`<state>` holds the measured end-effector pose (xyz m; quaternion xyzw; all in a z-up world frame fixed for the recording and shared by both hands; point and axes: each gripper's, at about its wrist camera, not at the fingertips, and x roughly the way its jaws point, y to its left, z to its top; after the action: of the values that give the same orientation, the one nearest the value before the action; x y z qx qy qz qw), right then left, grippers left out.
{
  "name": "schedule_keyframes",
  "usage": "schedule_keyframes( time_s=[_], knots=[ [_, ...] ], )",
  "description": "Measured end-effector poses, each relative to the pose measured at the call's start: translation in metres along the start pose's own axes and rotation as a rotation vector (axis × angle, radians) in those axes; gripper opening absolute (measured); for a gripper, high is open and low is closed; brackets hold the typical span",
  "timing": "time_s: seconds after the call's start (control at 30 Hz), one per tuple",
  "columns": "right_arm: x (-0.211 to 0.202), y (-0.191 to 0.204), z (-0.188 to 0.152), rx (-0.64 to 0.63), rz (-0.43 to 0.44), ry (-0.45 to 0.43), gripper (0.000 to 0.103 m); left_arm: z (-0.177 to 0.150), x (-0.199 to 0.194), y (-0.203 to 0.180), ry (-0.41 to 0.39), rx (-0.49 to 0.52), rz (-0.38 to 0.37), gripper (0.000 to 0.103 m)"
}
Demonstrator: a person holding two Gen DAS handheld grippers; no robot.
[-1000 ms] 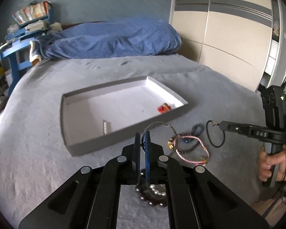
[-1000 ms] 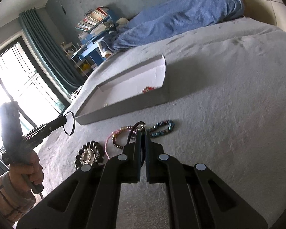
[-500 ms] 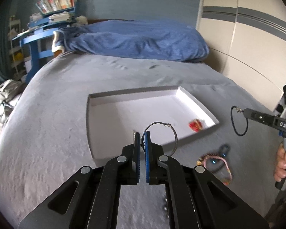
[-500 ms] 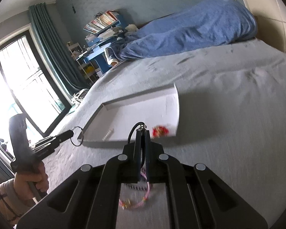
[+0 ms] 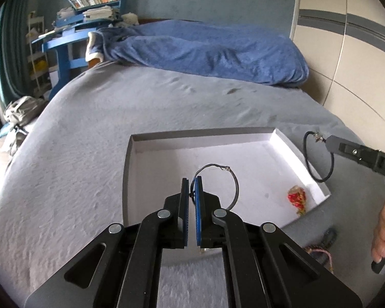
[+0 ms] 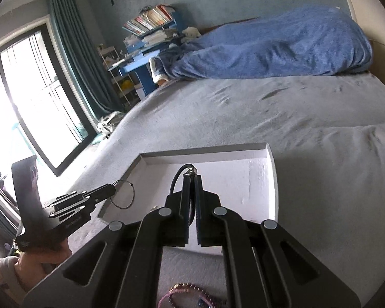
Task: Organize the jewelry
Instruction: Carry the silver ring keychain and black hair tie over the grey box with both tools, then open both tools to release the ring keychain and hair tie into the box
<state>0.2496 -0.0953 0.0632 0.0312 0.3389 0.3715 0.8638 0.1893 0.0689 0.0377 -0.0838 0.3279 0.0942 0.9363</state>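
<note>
**Both hoops held over the tray**

Your thin grey wire hoop (image 5: 229, 179) is pinched between the closed fingers of your left hand-held gripper (image 5: 191, 183), hanging above the white floor of the shallow grey tray (image 5: 127, 169). The hoop arcs up and off to the right of the fingertips, with a small twisted joint at its top. From your right wrist view the same hoop (image 6: 124, 195) dangles just over the tray's near left corner.

Your black cord loop (image 5: 318, 157) is clamped by its small metal clasp in your right hand-held gripper (image 5: 327, 142), whose fingers are pressed together on it; it hangs over the tray's right wall. In the right wrist view that loop (image 6: 178, 177) curves out to the left of the closed fingertips (image 6: 191, 179), above the tray floor.

Inside the tray, near its right front corner, lies a small red and gold piece (image 5: 296, 199). On the grey bed (image 5: 64, 179) just in front of the tray you have a pink cord bracelet (image 6: 190, 294) and a dark beaded one (image 5: 329, 236). A rumpled blue blanket (image 5: 205, 51) lies at the far end of the bed.
</note>
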Motion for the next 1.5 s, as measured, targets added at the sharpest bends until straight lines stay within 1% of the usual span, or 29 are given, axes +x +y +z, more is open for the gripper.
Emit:
schedule_keyframes(
  time_s=[0.13,0.3,0.43,0.47,0.53,0.6,0.63,0.67,0.7,0.73,0.77,0.8,0.83,0.93,0.97,1.03,1.1,1.17,1.2,1.37,1.5],
  knots=[
    [0.021,-0.005,-0.004,0.001,-0.022,0.032,0.004,0.001,0.014,-0.003,0.012,0.006,0.019,0.005],
    [0.042,-0.012,-0.014,-0.006,-0.061,0.081,0.004,-0.002,0.032,-0.009,0.044,0.036,0.038,0.005],
    [0.05,-0.013,-0.019,-0.012,-0.079,0.107,0.004,-0.008,0.043,-0.013,0.077,0.06,0.061,0.005],
    [0.05,-0.015,-0.02,-0.014,-0.083,0.111,0.004,-0.009,0.045,-0.014,0.08,0.067,0.065,0.007],
    [0.05,-0.015,-0.022,-0.015,-0.081,0.112,0.004,-0.01,0.045,-0.015,0.079,0.072,0.068,0.026],
    [0.047,-0.014,-0.022,-0.017,-0.077,0.108,0.004,-0.011,0.041,-0.017,0.062,0.082,0.067,0.036],
    [0.046,-0.015,-0.022,-0.017,-0.075,0.106,0.005,-0.01,0.039,-0.018,0.056,0.088,0.061,0.038],
    [0.043,-0.015,-0.022,-0.013,-0.067,0.101,0.007,-0.011,0.037,-0.019,0.051,0.094,0.053,0.041],
    [0.041,-0.014,-0.023,-0.011,-0.066,0.096,0.01,-0.011,0.035,-0.019,0.048,0.095,0.048,0.049],
    [0.038,-0.014,-0.024,-0.011,-0.064,0.088,0.018,-0.011,0.031,-0.02,0.04,0.096,0.039,0.053],
    [0.036,-0.013,-0.023,-0.011,-0.061,0.083,0.025,-0.012,0.027,-0.021,0.031,0.096,0.031,0.06],
    [0.033,-0.012,-0.024,-0.011,-0.057,0.076,0.029,-0.012,0.024,-0.022,0.022,0.096,0.027,0.065],
    [0.031,-0.012,-0.024,-0.012,-0.055,0.071,0.034,-0.013,0.019,-0.023,0.013,0.095,0.022,0.067],
    [0.02,-0.009,-0.026,-0.022,-0.049,0.055,0.038,-0.015,0.01,-0.024,-0.002,0.096,0.004,0.076],
    [0.017,-0.008,-0.027,-0.021,-0.048,0.049,0.042,-0.017,0.007,-0.026,-0.006,0.1,0.005,0.077],
    [0.008,-0.008,-0.031,-0.013,-0.04,0.03,0.046,-0.022,-0.002,-0.026,-0.012,0.104,-0.004,0.078],
    [-0.001,-0.009,-0.035,-0.006,-0.036,0.018,0.047,-0.026,-0.008,-0.027,-0.017,0.103,-0.007,0.08],
    [-0.009,-0.01,-0.041,-0.005,-0.038,0.009,0.053,-0.032,-0.015,-0.025,-0.02,0.094,-0.019,0.08],
    [-0.013,-0.009,-0.045,-0.007,-0.041,0.006,0.054,-0.036,-0.02,-0.024,-0.023,0.087,-0.026,0.08],
    [-0.033,-0.012,-0.067,-0.008,-0.053,0.002,0.063,-0.057,-0.037,-0.02,-0.02,0.071,-0.065,0.081],
    [-0.045,-0.017,-0.088,-0.005,-0.072,0.015,0.066,-0.077,-0.047,-0.019,-0.008,0.073,-0.097,0.082]
  ],
)
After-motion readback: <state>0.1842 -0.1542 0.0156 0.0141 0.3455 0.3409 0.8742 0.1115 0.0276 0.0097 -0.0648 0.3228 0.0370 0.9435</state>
